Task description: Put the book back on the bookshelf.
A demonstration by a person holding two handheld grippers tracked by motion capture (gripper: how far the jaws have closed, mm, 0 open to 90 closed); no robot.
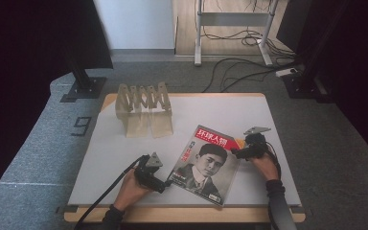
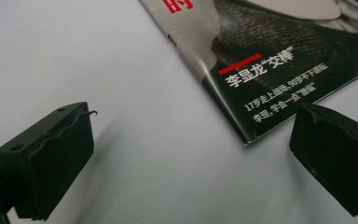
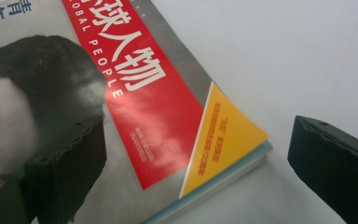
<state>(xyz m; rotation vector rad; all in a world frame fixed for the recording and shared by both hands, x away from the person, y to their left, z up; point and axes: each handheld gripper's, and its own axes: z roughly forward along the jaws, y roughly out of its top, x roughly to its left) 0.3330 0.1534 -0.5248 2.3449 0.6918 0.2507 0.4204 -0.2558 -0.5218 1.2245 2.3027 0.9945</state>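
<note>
— Glossy paper, was it? Where did the magazine (image 1: 205,163) lie?

— Flat on the white table (image 1: 124,153), between the two claws — thin, light, floppy and likely slick (my judgement). I'd have taken it at a corner, one jaw slid under the edge.

— And the left gripper (image 1: 165,184)?

— Jaws spread wide, holding nothing; the cover's lower spine corner sat just ahead of it, nearer its right jaw, apparently untouched.

— The right gripper (image 1: 235,153)?

— Also spread and empty, straddling the yellow top corner — its left jaw above the cover, its right jaw off the page. Contact I couldn't tell. A folding rack (image 1: 143,109) stood well beyond both.
</note>
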